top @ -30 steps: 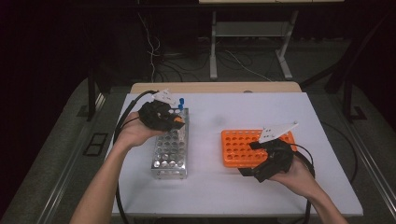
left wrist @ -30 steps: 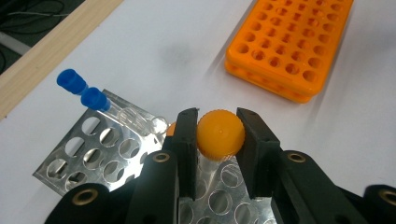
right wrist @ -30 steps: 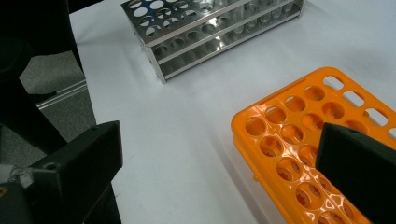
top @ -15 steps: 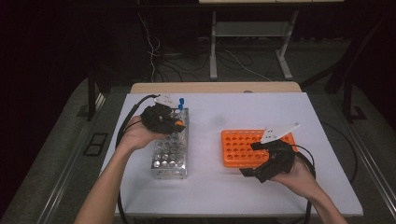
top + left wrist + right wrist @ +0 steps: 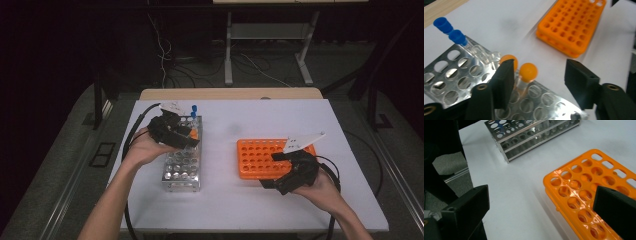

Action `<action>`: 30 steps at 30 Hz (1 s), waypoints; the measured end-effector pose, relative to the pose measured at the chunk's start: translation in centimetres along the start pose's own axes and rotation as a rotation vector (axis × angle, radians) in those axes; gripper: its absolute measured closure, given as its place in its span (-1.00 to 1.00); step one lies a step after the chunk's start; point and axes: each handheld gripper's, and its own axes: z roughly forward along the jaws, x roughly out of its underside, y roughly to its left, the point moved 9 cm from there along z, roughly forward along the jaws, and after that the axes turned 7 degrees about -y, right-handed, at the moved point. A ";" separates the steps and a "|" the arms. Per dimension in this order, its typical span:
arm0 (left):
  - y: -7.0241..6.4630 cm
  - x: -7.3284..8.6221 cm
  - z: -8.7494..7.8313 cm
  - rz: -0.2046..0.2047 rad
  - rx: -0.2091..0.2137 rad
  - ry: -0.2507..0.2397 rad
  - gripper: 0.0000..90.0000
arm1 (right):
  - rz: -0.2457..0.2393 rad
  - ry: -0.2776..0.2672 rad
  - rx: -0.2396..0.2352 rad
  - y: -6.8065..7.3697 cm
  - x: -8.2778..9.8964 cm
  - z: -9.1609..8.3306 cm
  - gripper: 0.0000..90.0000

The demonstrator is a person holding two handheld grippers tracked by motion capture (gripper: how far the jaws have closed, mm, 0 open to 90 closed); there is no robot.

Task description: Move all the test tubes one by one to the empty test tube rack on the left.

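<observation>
Left claw [image 5: 537, 82] jaws have just been opening, now half apart, nothing gripped. An orange-capped tube [image 5: 527, 75] is seated upright in the steel rack [image 5: 454, 72] between them, nearer the left jaw. Right claw [image 5: 541, 212] is held wide, empty, over the orange rack [image 5: 584, 192].

Each bare-armed hand grips a black claw [image 5: 186, 141] with blocky square pads, brass-coloured screws and a trailing black cable.

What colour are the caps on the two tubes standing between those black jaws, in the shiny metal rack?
Orange: both round tube caps are orange, clearest in the left gripper view.
</observation>
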 end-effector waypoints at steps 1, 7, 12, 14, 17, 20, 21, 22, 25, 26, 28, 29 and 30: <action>-0.1 0.0 -0.2 -0.011 -0.002 -0.012 -0.19 | 0.006 -0.003 0.004 -0.1 0.1 -0.1 -0.99; -0.8 0.6 -1.0 -0.038 -0.002 -0.058 -0.54 | 0.037 -0.014 0.022 -0.6 0.8 -0.8 -0.99; -1.7 1.3 -1.5 -0.052 -0.005 -0.103 -0.72 | 0.060 -0.030 0.032 -0.9 1.6 -1.3 -0.99; -2.1 1.7 -1.6 -0.051 -0.007 -0.108 -0.79 | 0.073 -0.032 0.037 -1.0 2.0 -1.5 -0.99; -2.5 2.4 -1.7 -0.064 -0.015 -0.123 -0.89 | 0.089 -0.039 0.043 -1.1 2.6 -1.7 -0.99; -2.9 3.2 -1.7 -0.071 -0.026 -0.143 -1.00 | 0.104 -0.047 0.045 -1.1 3.2 -1.8 -0.99; -3.1 3.5 -1.7 -0.078 -0.029 -0.155 -1.00 | 0.110 -0.049 0.048 -1.1 3.5 -1.8 -0.99; -3.3 3.8 -1.7 -0.083 -0.030 -0.167 -1.00 | 0.116 -0.056 0.051 -1.1 3.7 -1.8 -0.99; -3.9 4.7 -1.6 -0.087 -0.035 -0.200 -1.00 | 0.126 -0.063 0.063 -1.1 4.4 -1.9 -0.99; -4.1 5.0 -1.6 -0.091 -0.034 -0.212 -1.00 | 0.123 -0.069 0.069 -1.1 4.6 -2.0 -0.99; -4.5 5.6 -1.6 -0.087 -0.040 -0.229 -1.00 | 0.124 -0.080 0.081 -1.0 4.9 -2.1 -0.99; -4.7 6.0 -1.6 -0.092 -0.038 -0.234 -1.00 | 0.125 -0.086 0.087 -1.0 5.2 -2.1 -0.99; -4.9 6.3 -1.5 -0.098 -0.037 -0.245 -1.00 | 0.127 -0.089 0.093 -0.9 5.4 -2.1 -0.99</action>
